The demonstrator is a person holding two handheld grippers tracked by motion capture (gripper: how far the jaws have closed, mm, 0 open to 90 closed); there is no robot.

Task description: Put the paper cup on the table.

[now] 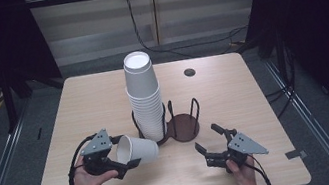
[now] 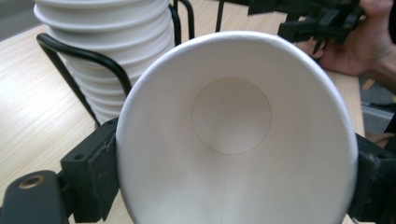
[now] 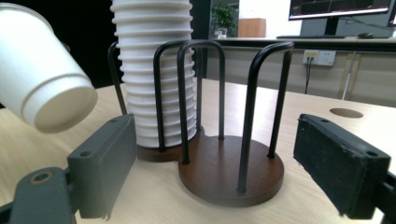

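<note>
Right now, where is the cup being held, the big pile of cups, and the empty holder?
single cup (image 1: 137, 149), high view, on its side wall.
stack of cups (image 1: 144, 93), high view, on the side of the stack.
empty holder (image 3: 219, 168), right gripper view, on its brown round base.

Both tongs, left (image 1: 123, 152) and right (image 1: 209, 140), are black, with grey three-cornered top plates and trailing black cables.
</note>
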